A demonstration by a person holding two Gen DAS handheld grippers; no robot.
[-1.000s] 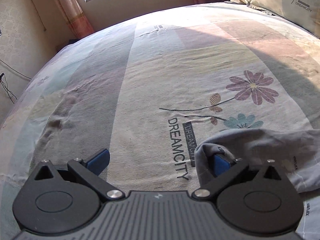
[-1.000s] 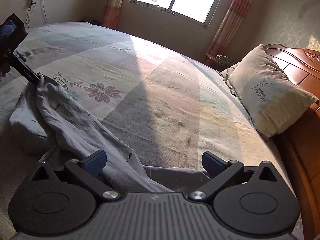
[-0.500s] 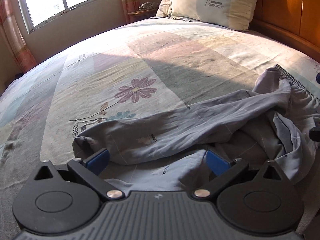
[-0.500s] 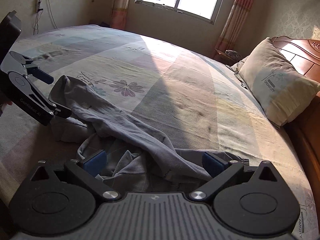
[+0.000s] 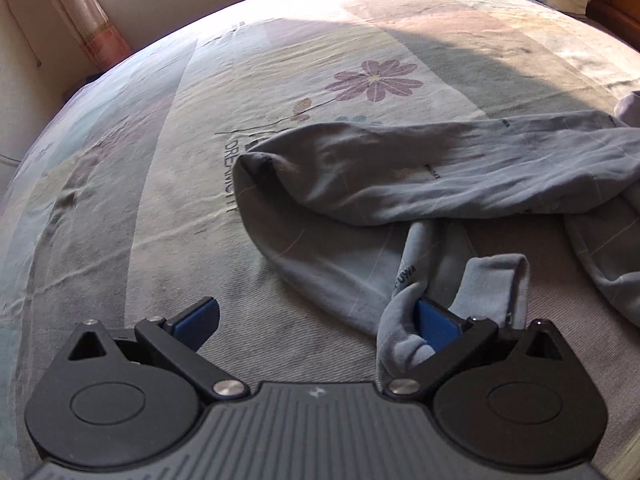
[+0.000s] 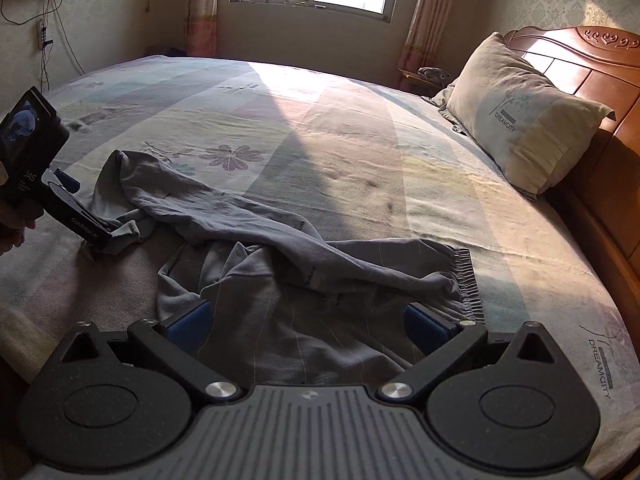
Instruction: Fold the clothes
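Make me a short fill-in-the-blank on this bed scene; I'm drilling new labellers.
1. The grey trousers lie crumpled on the ____.
2. Both grippers' jaws are ____: left gripper, right gripper.
3. A fold of cloth drapes over the left gripper's ____ finger.
4. The pillow leans against the wooden ____.

Missing words: bed; open; right; headboard

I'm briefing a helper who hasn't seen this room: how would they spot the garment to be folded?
Start at the big bed with its floral sheet. The grey trousers lie crumpled on its near side. They are the only loose garment, with a gathered elastic waistband.
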